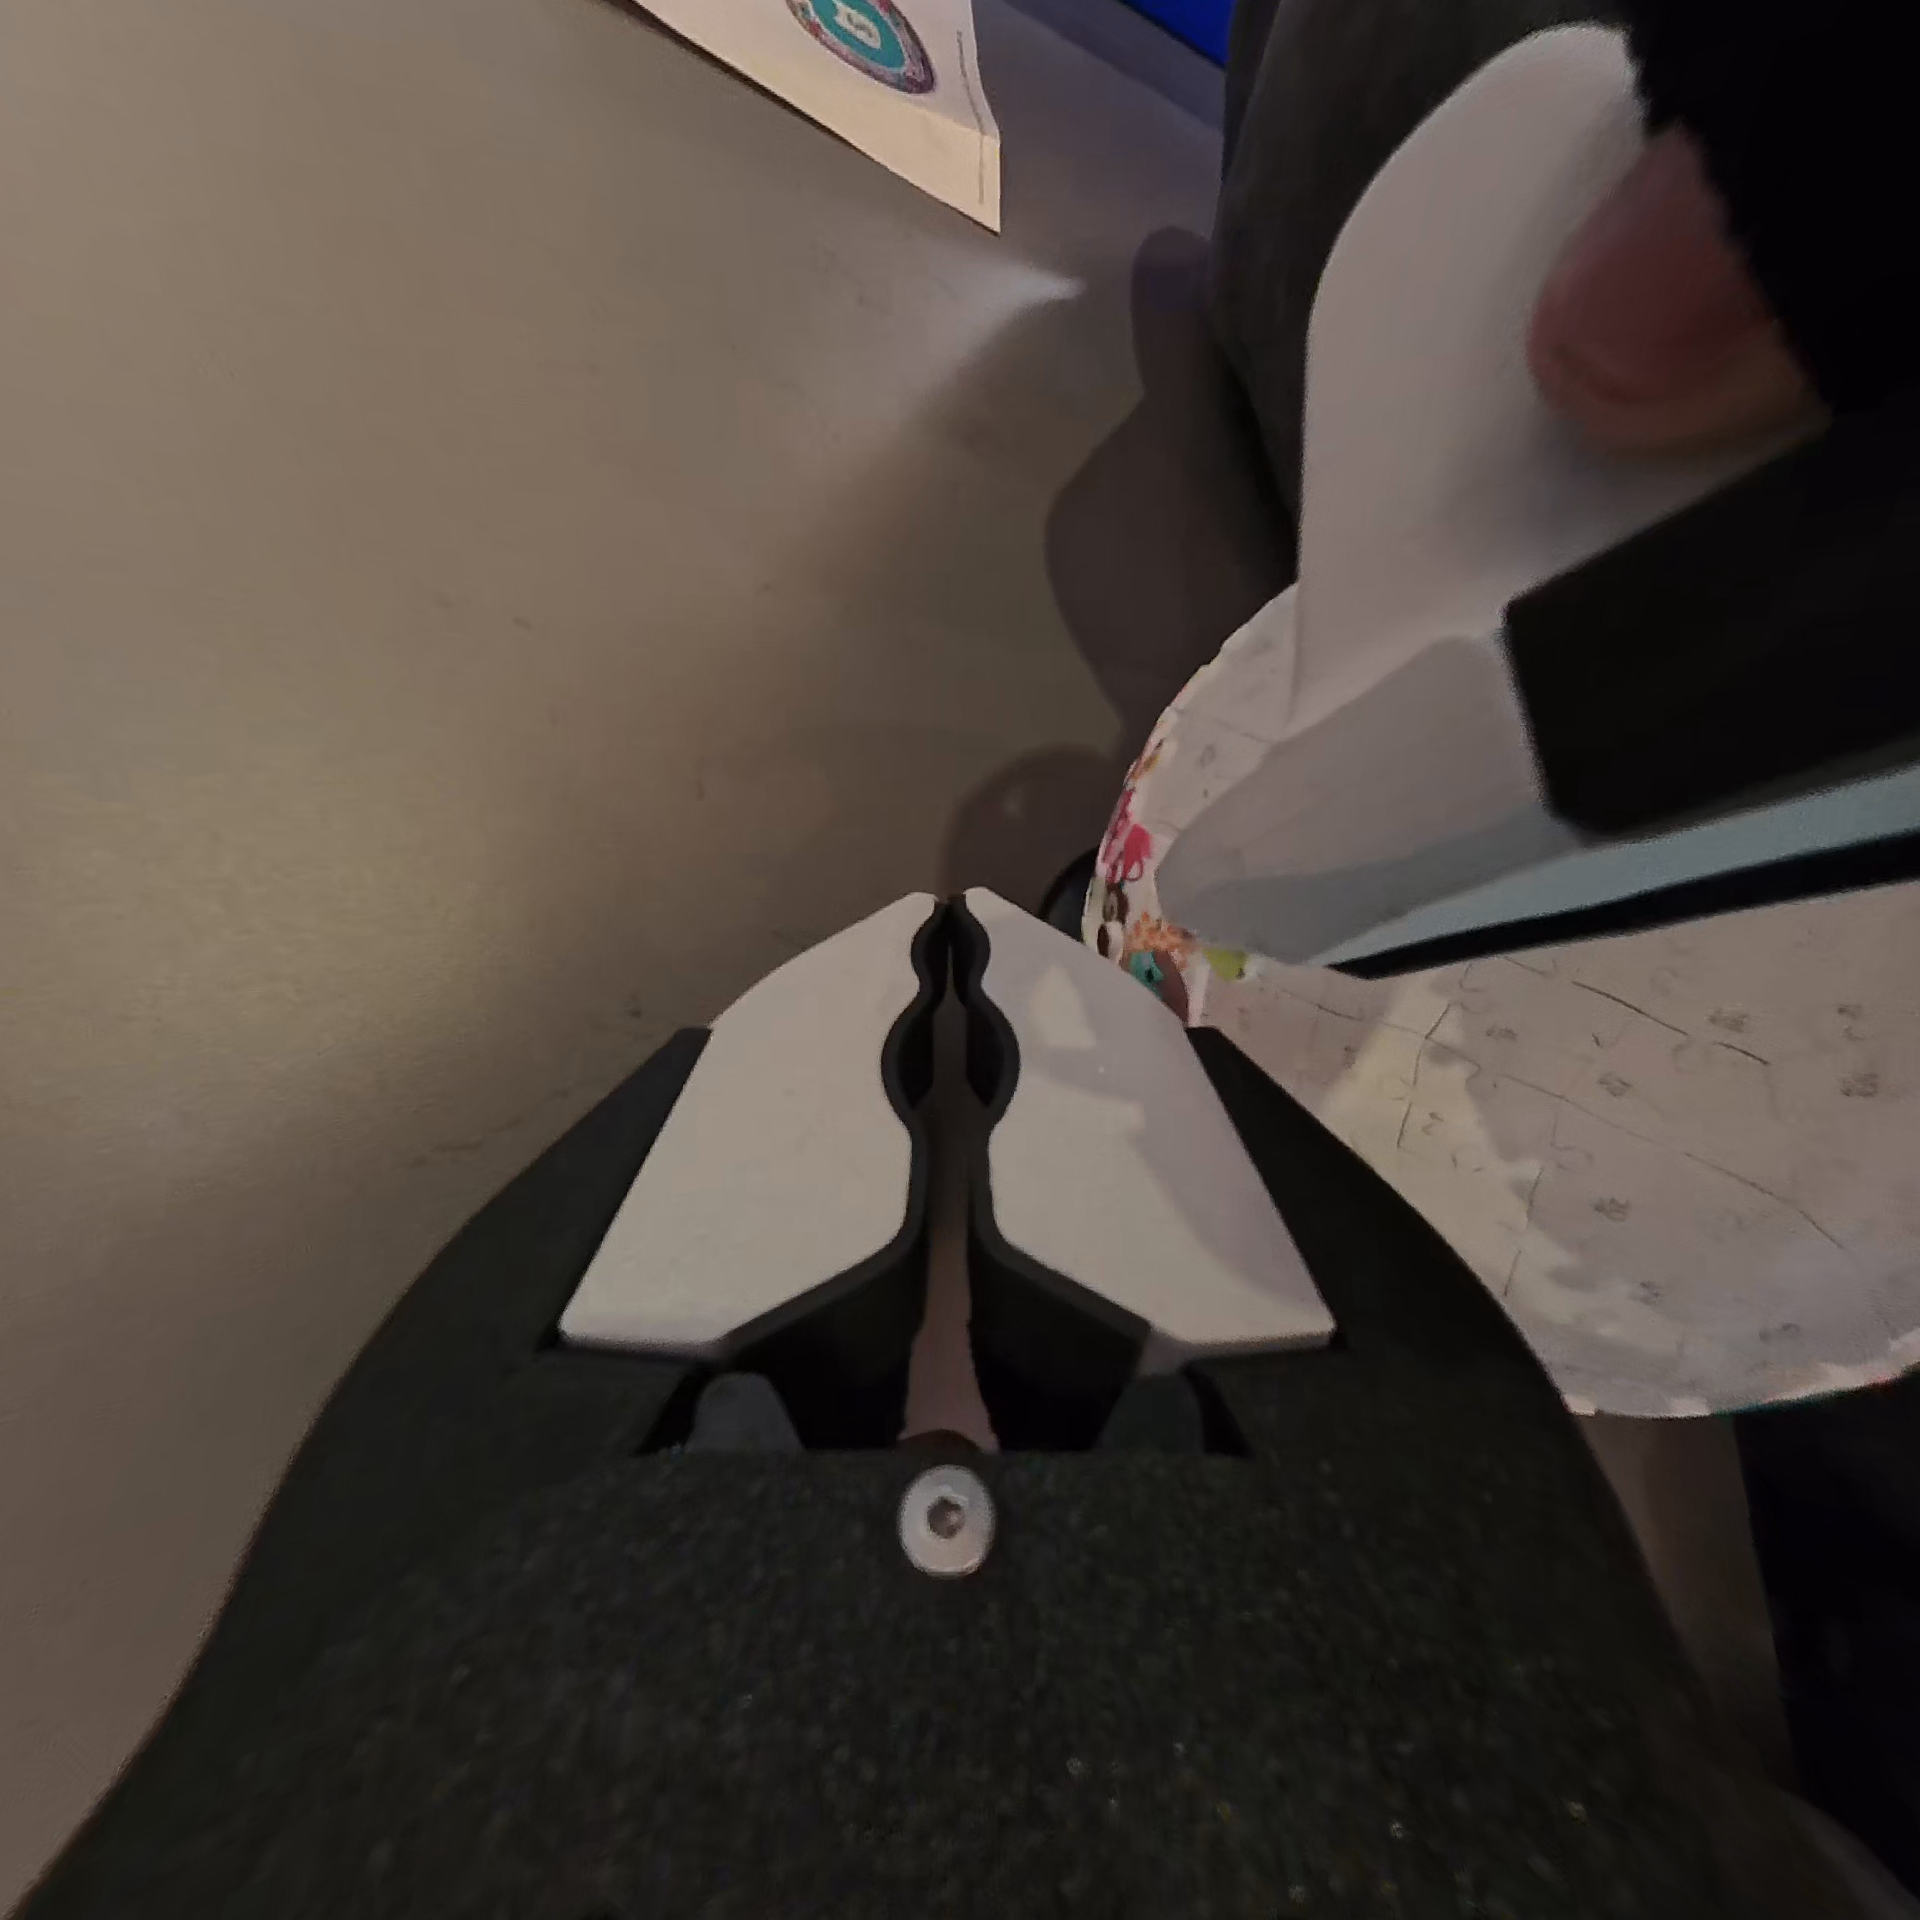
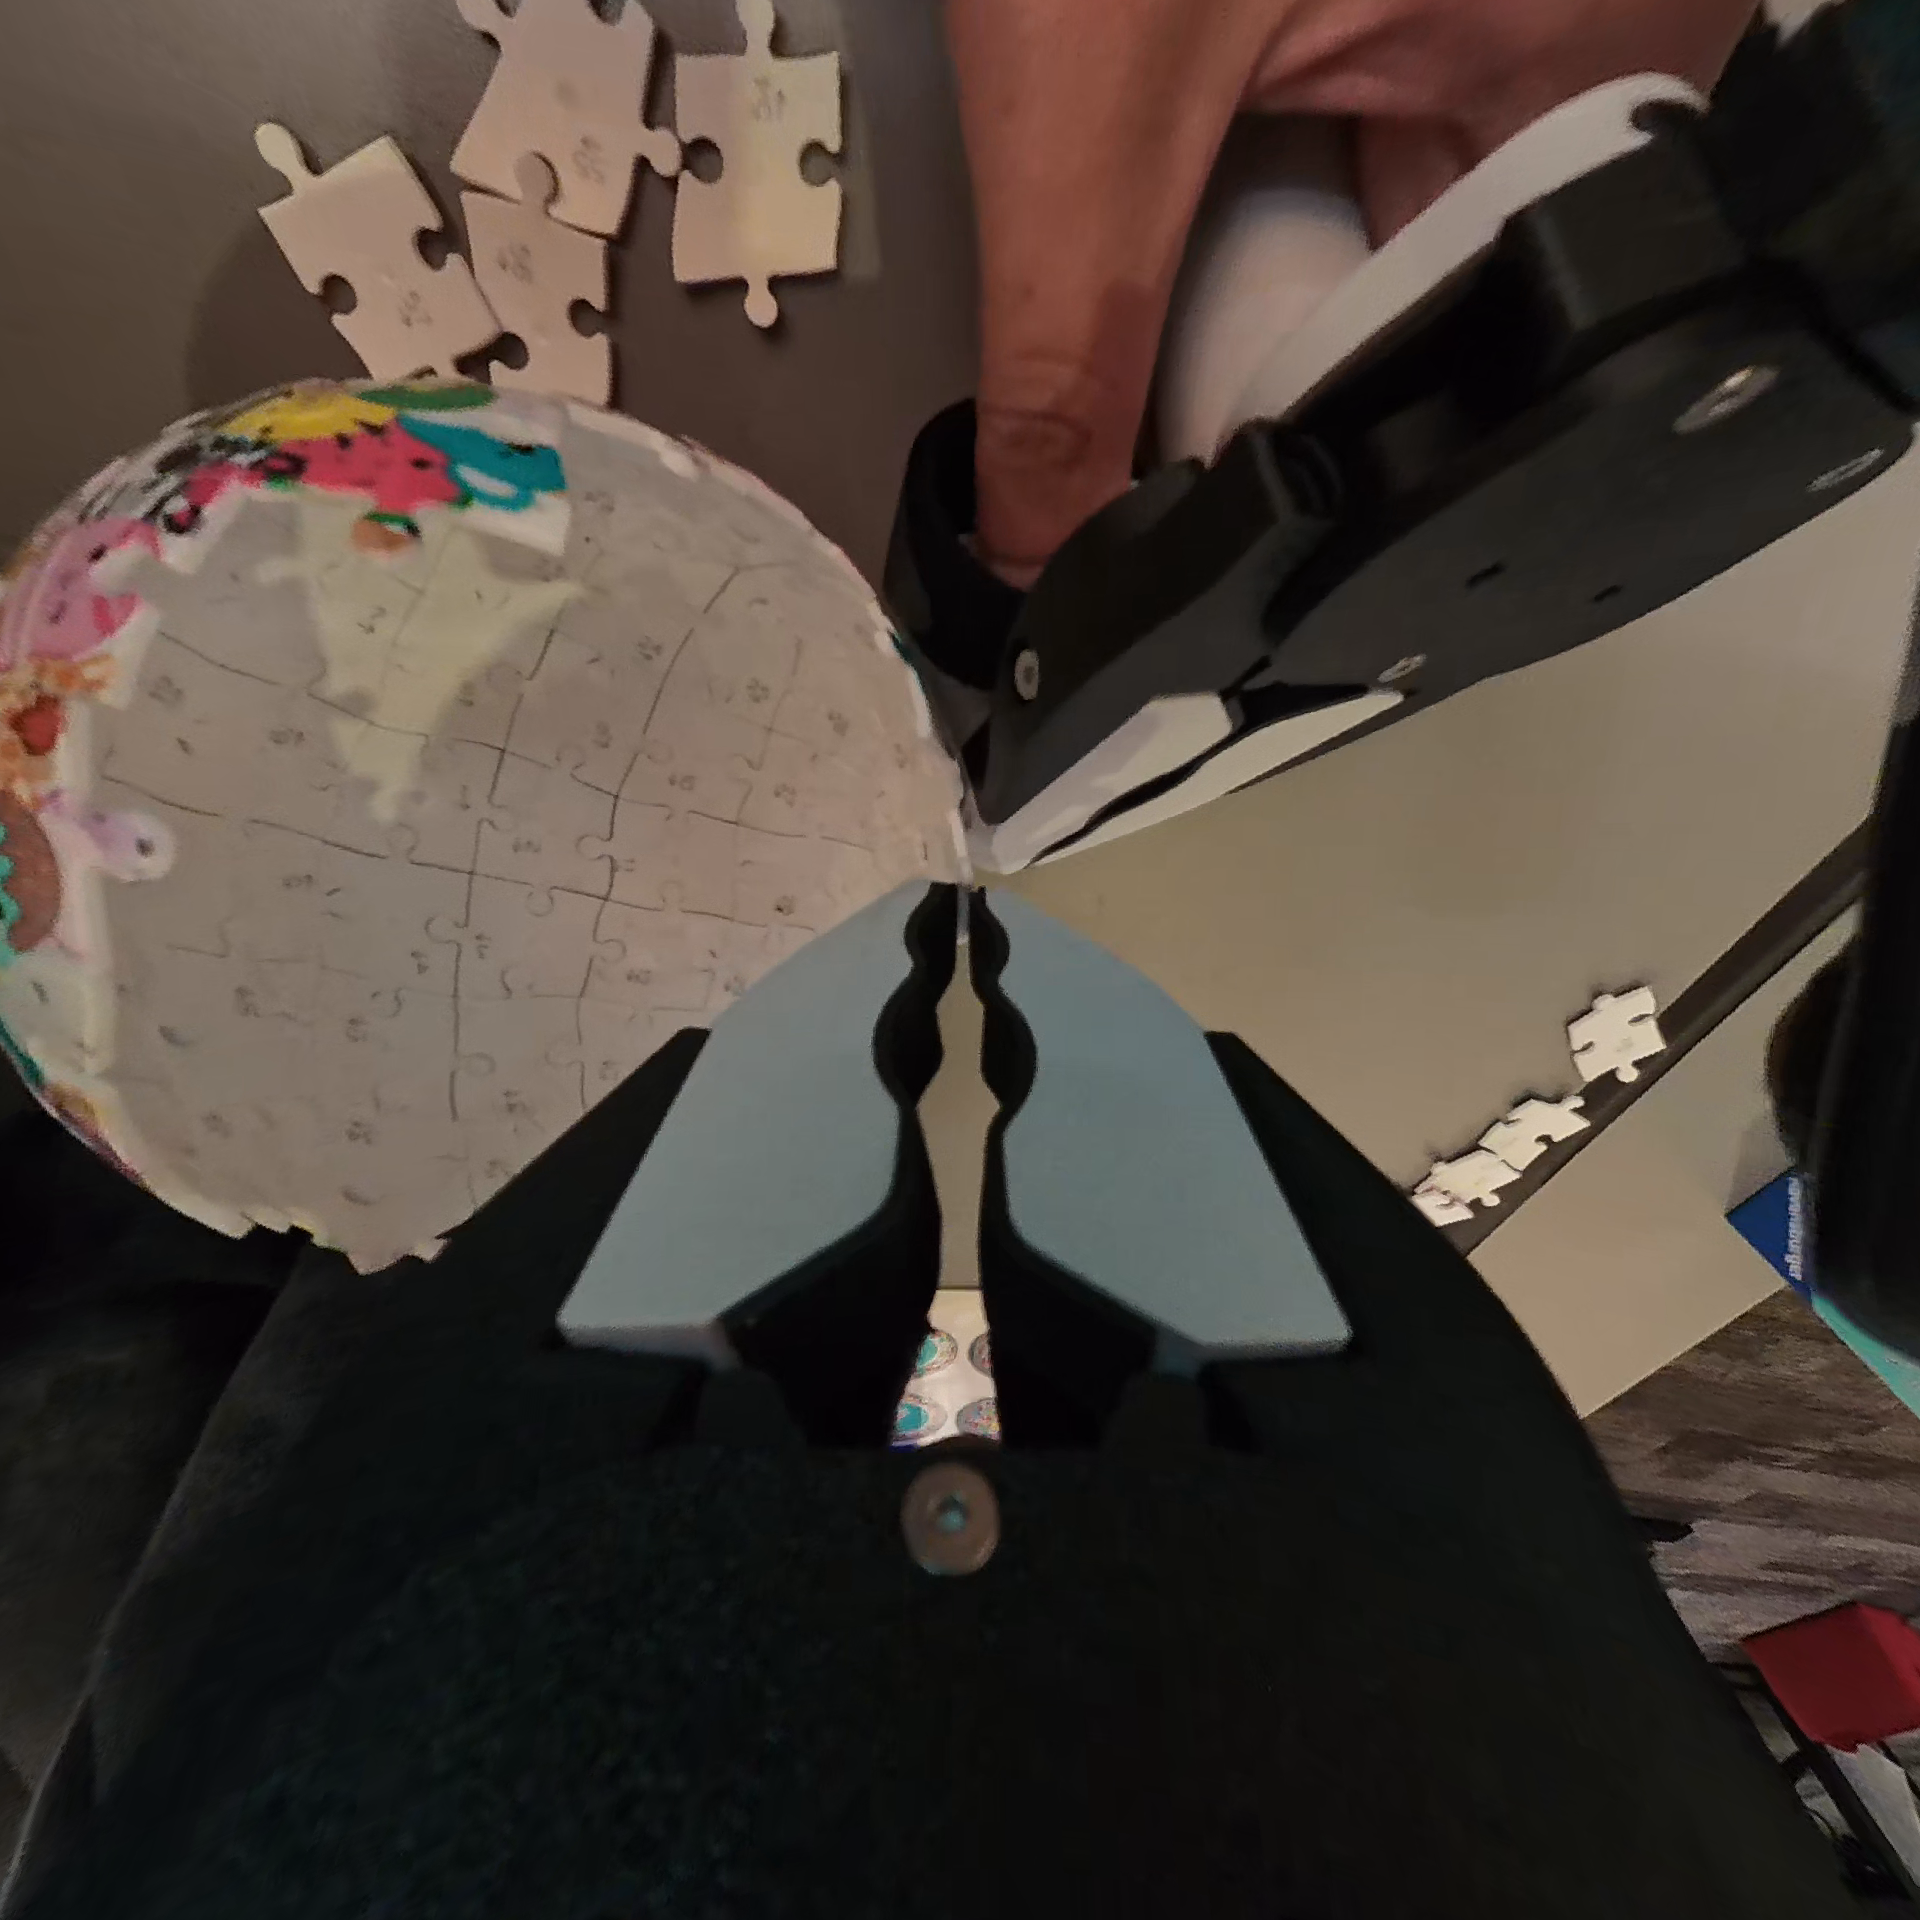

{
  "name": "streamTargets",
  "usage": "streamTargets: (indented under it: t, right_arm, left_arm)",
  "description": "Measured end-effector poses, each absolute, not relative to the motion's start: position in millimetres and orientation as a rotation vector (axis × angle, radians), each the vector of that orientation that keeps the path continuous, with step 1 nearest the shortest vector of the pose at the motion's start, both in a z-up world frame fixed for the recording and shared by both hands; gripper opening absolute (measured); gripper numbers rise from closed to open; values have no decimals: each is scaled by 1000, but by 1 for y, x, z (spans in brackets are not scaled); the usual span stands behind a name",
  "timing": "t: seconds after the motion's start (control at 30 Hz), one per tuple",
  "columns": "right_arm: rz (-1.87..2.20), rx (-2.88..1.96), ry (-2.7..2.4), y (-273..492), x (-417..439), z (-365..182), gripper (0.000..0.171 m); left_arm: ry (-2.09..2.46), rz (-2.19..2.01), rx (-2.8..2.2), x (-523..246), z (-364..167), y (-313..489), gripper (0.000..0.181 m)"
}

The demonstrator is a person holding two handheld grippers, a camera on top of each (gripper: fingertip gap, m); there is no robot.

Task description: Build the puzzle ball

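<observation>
The puzzle ball (image 2: 436, 810) is a part-built hollow shell, pale numbered backs facing me and colourful print along its left edge. My right gripper (image 2: 961, 902) is shut on the shell's thin rim at its right end and holds it in the air. In the left wrist view the shell (image 1: 1610, 1164) is at the right, with the right gripper (image 1: 1195, 914) reaching onto it from the upper right. My left gripper (image 1: 951, 912) is shut, nothing showing between its fingers; in the right wrist view its tips (image 2: 992, 844) touch the rim beside mine.
Several loose puzzle pieces (image 2: 582, 187) lie on the dark surface beyond the ball, more (image 2: 1507, 1143) along a ledge at the right. A printed sheet (image 1: 883, 104) lies on the beige tabletop (image 1: 416, 623). A blue box (image 2: 1766, 1236) is at the far right. A hand (image 2: 1039, 312) holds the left gripper. Across from one pair of fingers to the other is roughly 5 cm.
</observation>
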State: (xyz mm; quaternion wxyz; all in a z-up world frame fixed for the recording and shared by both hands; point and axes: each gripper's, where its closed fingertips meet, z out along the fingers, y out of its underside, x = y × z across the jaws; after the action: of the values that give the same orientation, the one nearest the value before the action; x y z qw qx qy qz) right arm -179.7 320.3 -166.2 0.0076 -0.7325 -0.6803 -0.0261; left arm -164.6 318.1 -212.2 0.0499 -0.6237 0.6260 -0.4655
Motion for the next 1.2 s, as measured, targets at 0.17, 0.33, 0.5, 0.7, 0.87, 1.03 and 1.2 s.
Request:
streamTargets:
  t: [0.17, 0.33, 0.5, 0.7, 0.87, 1.03, 1.2]
  right_arm:
    - [-134, -2242, -2125, 320, -180, -166, 2]
    - [-190, -2223, -2123, 321, -180, -166, 2]
    - [-176, -2244, -2110, 323, -179, -168, 3]
    - [-230, -2223, -2116, 326, -179, -168, 3]
    - [-268, -2198, -2132, 325, -179, -168, 3]
    - [-336, -2159, -2159, 325, -178, -170, 3]
    - [-356, -2159, -2159, 323, -178, -169, 3]
  left_arm:
    - [1929, -1504, -1922, -166, -211, 314, 0]
    - [1948, -1525, -1921, -165, -211, 313, 0]
    - [1943, -1530, -1926, -166, -211, 313, 0]
    - [1973, -1552, -1944, -170, -211, 314, 0]
    - [1987, -1563, -1944, -169, -211, 313, 0]
    - [1991, -1563, -1934, -170, -211, 312, 0]
    - [2006, -1542, -1900, -169, -210, 311, 0]
